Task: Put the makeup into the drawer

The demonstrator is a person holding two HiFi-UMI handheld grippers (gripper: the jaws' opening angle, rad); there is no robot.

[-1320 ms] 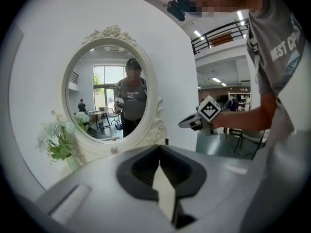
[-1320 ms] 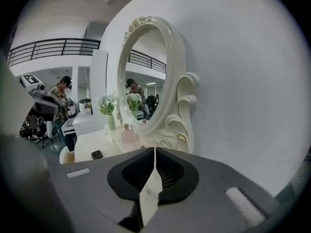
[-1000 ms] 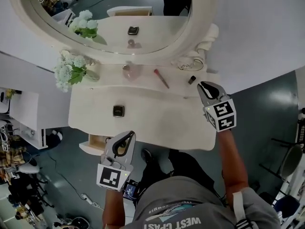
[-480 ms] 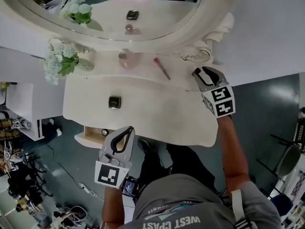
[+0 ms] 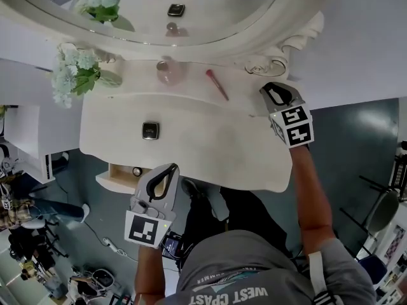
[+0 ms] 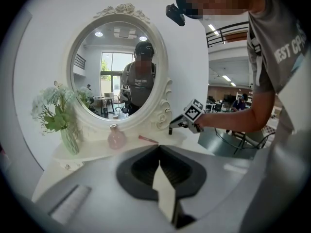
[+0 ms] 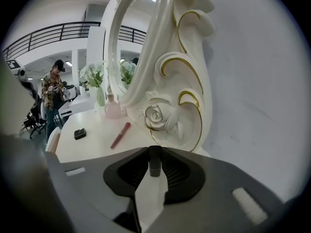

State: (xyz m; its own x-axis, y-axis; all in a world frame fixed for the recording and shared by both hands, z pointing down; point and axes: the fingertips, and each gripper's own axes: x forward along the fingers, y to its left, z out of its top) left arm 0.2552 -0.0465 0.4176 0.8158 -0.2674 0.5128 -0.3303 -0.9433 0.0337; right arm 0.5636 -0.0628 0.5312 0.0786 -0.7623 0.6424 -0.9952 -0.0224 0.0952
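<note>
Nearest the person, at 7 o'clock in the head view, the left tool [image 5: 170,169] hangs just off the front edge of the worktop [image 5: 210,145]. Its jaws are together with nothing between them. At 9 o'clock from its tips, the drawer [image 5: 114,173] stands pulled out below the worktop's front left edge, its wooden inside showing. A small dark square compact [image 5: 150,130] lies on the worktop at 11 o'clock from that tool.

Toward 2 o'clock in the view, at the worktop's back right corner, the right tool [image 5: 269,90] points down at the surface. Its jaws have just been closing and are clamped on a small dark tube [image 7: 154,164] that sits between their tips.

At 9 o'clock from that tool, a red makeup stick [image 5: 216,84] lies slanted on the back ledge. A pink vase [image 5: 169,72] stands beyond it at 9 o'clock, and pale flowers [image 5: 71,78] are at the far left. Behind them rises the oval mirror [image 5: 210,5].
</note>
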